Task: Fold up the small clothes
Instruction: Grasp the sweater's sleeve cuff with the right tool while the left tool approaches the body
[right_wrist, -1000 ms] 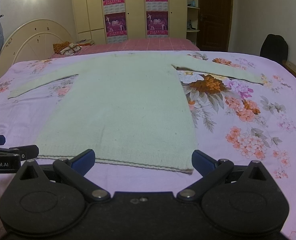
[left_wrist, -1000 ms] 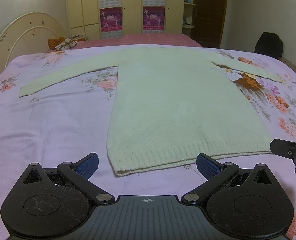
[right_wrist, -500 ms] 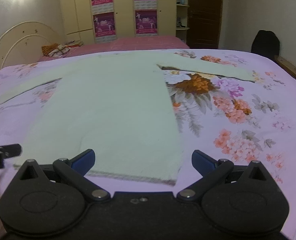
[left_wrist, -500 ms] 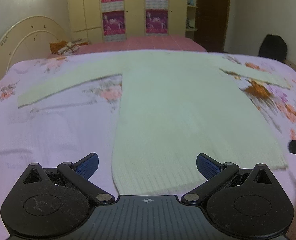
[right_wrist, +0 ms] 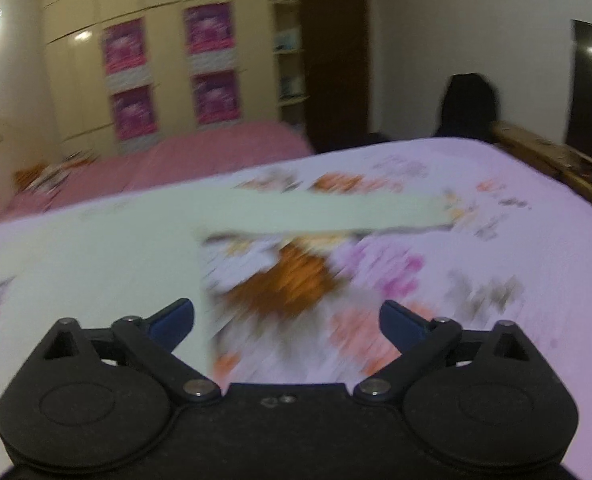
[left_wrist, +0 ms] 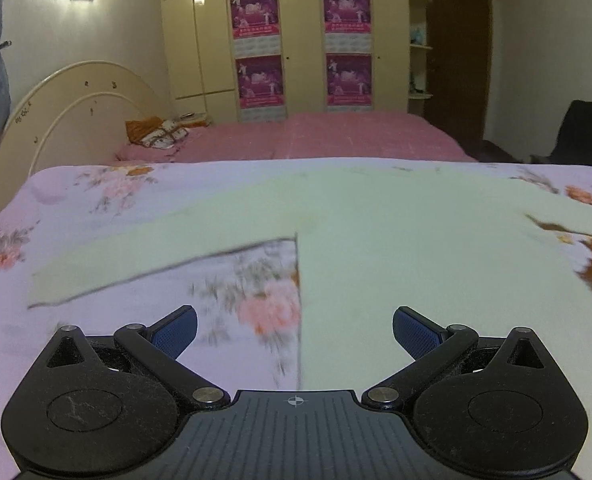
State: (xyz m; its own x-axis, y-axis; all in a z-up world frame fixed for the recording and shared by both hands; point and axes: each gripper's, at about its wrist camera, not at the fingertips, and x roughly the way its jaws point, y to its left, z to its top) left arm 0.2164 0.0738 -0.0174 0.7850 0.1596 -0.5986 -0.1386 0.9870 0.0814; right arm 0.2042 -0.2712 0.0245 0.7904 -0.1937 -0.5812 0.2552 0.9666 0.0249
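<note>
- Presently, cream sweater (left_wrist: pixel 415 264): flat on the bed (left_wrist: pixel 96 320), sleeves spread.
- Left gripper (left_wrist: pixel 294 330): fingers released, empty.
- Right gripper (right_wrist: pixel 287 322): fingers closing, nothing between.

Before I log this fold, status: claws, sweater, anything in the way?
Left claw open, empty. Right claw closing, nothing between. Sweater flat on floral bedspread, sleeves out, unfolded. Nothing in the way.

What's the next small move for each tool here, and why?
Probably lower each tool onto its nearest sleeve. The sweater lies flat and unfolded on the floral sheet; the left tool is open and empty near the left sleeve, and the right tool, empty and closing slightly, faces the right sleeve.
</note>
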